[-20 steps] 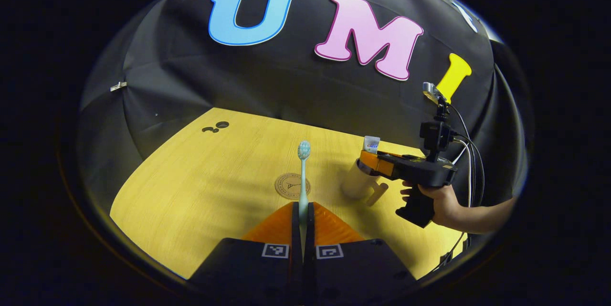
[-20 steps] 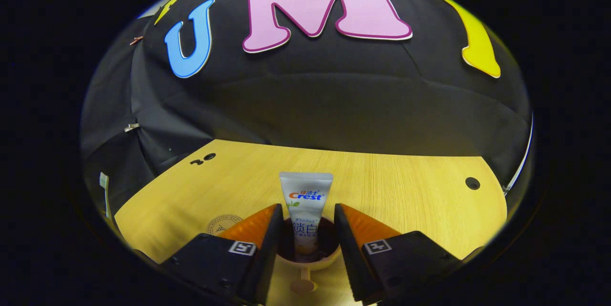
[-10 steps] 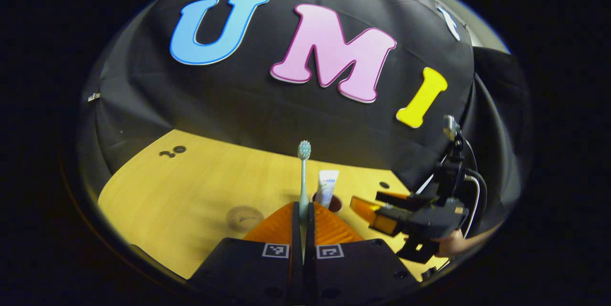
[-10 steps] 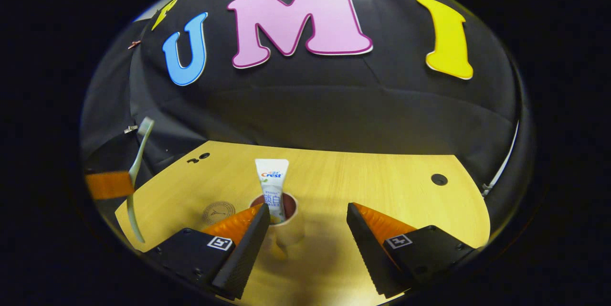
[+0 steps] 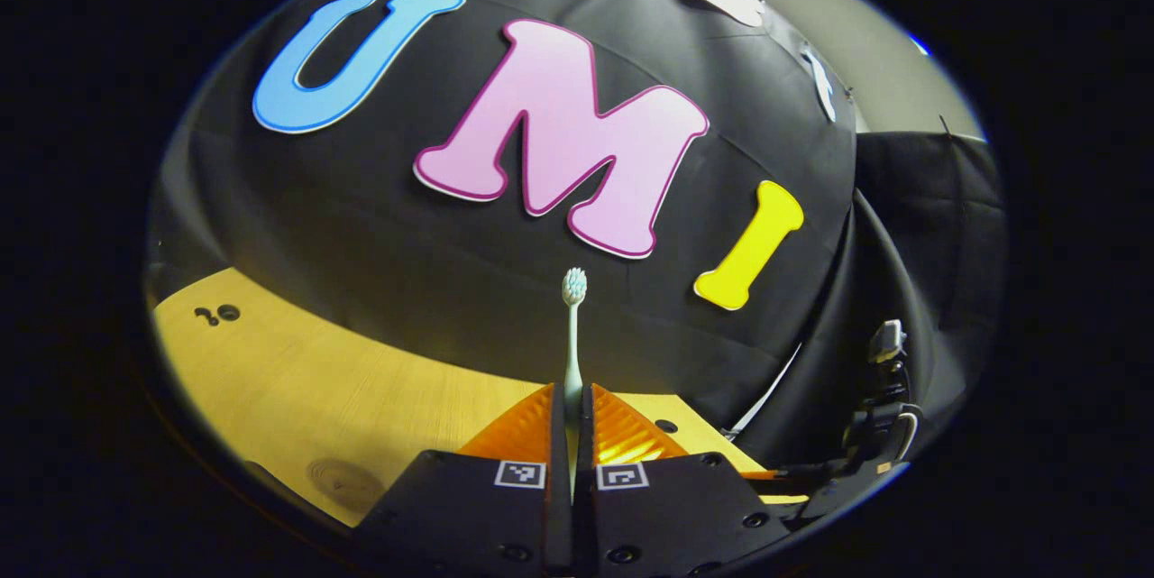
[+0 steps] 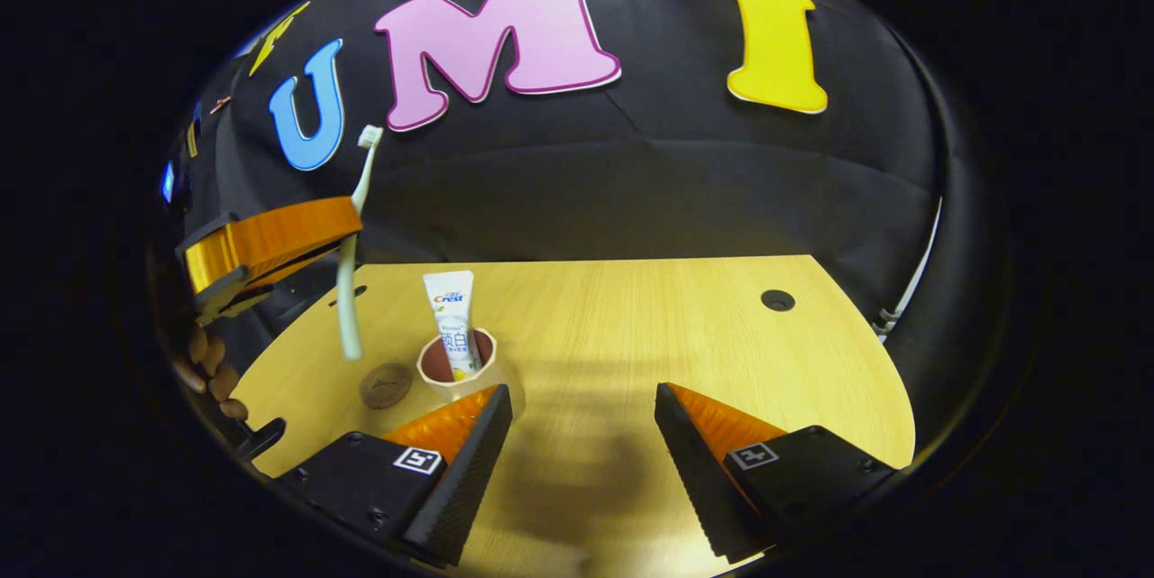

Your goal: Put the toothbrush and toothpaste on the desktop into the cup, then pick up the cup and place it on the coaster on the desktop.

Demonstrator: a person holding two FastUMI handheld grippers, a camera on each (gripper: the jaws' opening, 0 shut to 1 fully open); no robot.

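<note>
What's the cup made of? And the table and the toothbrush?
Cup: looks like smooth matte plastic or ceramic, hard to tell. Table: wood or wood-look board, with pale grain lines. Toothbrush: probably plastic, thin, smooth, one pale piece.

Right tongs (image 6: 583, 434) have released the toothpaste (image 6: 451, 318) — jaws now spread wide — and drawn back from the cup (image 6: 455, 372). Left tongs (image 6: 347, 222) have carried the toothbrush (image 6: 349, 289) up off the worktop (image 6: 685, 325) to hang above the cup's left side.
</note>
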